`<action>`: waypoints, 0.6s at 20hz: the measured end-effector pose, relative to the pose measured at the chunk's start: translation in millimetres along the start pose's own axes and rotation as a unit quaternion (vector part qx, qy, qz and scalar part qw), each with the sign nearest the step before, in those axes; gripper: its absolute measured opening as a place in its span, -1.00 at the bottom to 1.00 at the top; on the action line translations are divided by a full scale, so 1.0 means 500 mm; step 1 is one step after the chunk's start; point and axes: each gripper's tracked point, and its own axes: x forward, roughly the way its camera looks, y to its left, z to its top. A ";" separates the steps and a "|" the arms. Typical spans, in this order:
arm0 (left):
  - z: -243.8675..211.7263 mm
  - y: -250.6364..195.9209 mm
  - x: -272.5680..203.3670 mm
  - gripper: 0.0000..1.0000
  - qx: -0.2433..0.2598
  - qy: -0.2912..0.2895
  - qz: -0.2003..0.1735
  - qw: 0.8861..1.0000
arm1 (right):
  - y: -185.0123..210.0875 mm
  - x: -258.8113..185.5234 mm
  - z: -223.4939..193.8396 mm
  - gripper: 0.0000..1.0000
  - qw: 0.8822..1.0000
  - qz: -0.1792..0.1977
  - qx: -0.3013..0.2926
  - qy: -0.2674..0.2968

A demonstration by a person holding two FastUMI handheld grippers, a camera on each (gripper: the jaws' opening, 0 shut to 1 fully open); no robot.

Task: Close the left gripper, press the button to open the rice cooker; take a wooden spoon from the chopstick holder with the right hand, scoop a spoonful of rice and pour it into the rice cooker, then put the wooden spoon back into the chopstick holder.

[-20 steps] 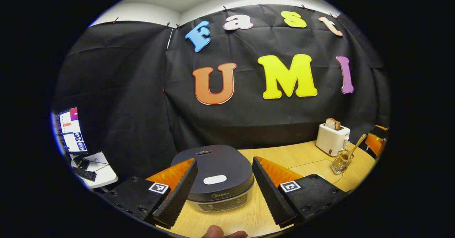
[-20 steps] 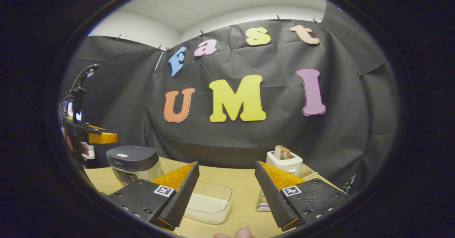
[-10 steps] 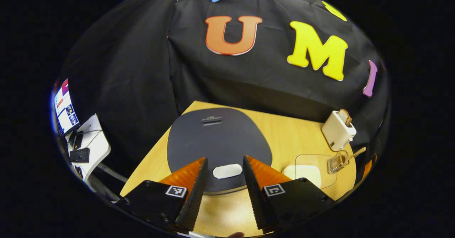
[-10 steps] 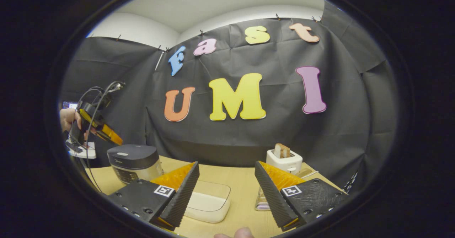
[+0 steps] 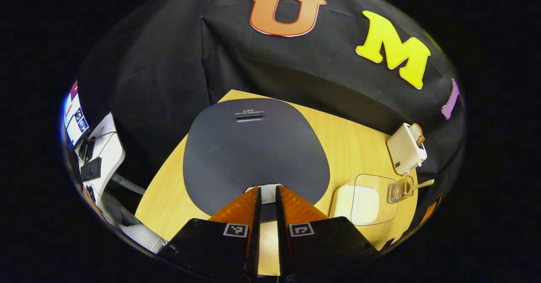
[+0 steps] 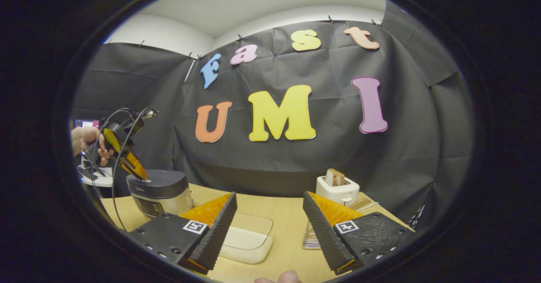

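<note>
Left tongs (image 5: 267, 194) now nearly closed, lowered onto rice cooker (image 5: 253, 148) button (image 5: 267, 187)

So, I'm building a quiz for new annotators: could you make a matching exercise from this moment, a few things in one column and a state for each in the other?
Things:
1. dark grey rice cooker
2. left gripper
3. right gripper
4. wooden spoon

States:
a. fingers wide apart
b. lid down
c. standing in the wire chopstick holder
d. fingers nearly together, tips at the white button

Pairs: 1-b, 2-d, 3-a, 4-c
</note>
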 end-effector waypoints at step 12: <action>0.014 0.008 0.019 -0.93 0.058 -0.070 0.041 0.995 | -0.006 0.023 -0.048 0.88 1.000 0.008 0.024 0.012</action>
